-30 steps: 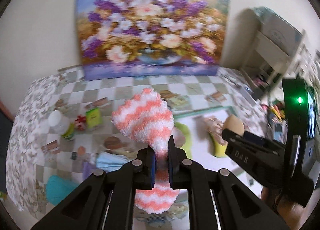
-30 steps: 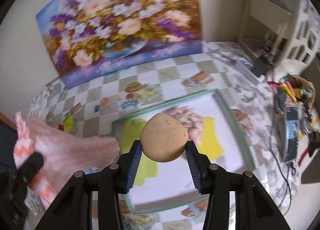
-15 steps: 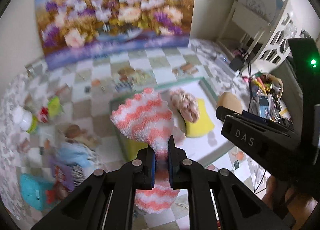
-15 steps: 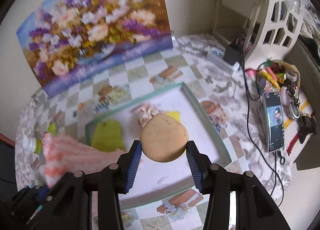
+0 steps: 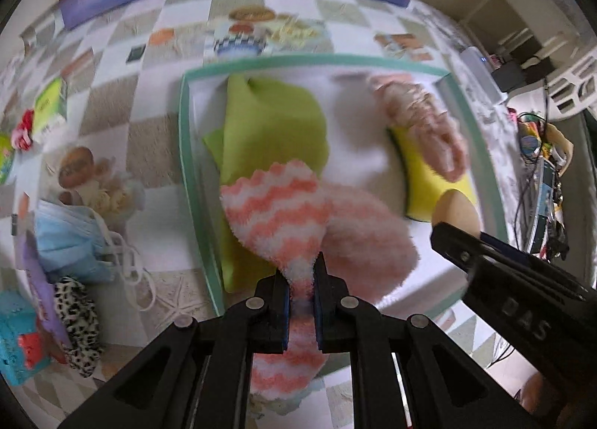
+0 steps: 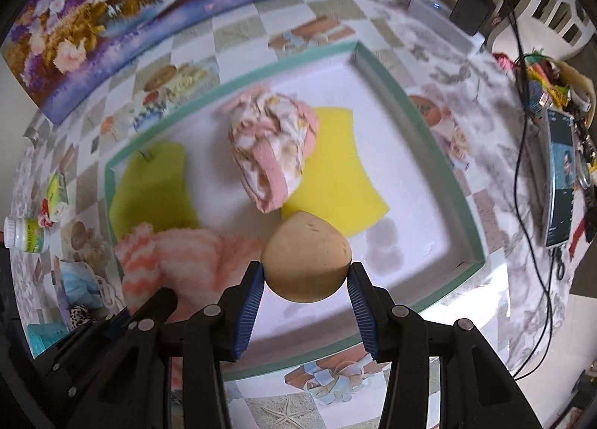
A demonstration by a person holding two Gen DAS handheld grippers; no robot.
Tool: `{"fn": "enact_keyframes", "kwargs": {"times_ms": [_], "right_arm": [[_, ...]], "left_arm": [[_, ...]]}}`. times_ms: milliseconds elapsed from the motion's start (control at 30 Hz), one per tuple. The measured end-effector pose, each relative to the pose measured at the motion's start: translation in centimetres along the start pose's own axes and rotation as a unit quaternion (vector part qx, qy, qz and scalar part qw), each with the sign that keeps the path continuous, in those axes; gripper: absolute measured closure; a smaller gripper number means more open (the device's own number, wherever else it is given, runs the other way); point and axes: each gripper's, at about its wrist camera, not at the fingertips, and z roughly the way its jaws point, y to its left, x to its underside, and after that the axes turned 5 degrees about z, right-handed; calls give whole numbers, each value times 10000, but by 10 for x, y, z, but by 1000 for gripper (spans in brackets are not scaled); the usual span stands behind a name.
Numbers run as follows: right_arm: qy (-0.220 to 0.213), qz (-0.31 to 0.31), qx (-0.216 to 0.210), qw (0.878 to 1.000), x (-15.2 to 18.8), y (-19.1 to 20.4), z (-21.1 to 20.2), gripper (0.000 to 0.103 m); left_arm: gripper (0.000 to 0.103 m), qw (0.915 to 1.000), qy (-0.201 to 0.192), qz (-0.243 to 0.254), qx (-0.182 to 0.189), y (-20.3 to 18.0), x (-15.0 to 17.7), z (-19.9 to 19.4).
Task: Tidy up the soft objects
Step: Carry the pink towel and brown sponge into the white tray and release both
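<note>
Now fuzzy striped sock (image 5: 276, 220) lengthwise through left tool (image 5: 301, 291), toe forward.

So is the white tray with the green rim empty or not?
Not empty: the white tray holds a yellow sponge, a green cloth and bundled pink fabric.

Right gripper (image 6: 306, 276) clamps a tan egg-shaped sponge (image 6: 306, 256) between its blue pads, above the near part of a white tray (image 6: 436, 123) with a teal rim. In the tray: yellow sponge (image 6: 335, 168), floral cloth bundle (image 6: 272, 153) overlapping it, green cloth (image 6: 153, 186) at left, pink striped fuzzy sock (image 6: 175, 261) near left.
</note>
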Motion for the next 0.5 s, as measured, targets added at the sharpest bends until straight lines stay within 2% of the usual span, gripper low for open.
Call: {"fn": "enact_keyframes", "kwargs": {"times_ms": [167, 233, 333, 500], "right_arm": [[171, 5, 32, 9998, 0, 0, 11, 53], [198, -3, 43, 9998, 1, 0, 12, 53], [239, -44, 98, 9997, 3, 4, 14, 53], [260, -176, 86, 9995, 8, 15, 14, 53]], "left_arm": [[92, 9997, 125, -89, -186, 8, 0, 20], [91, 9996, 59, -71, -268, 9, -1, 18], [90, 9978, -72, 49, -661, 13, -2, 17], [90, 9969, -178, -145, -756, 31, -6, 12]]}}
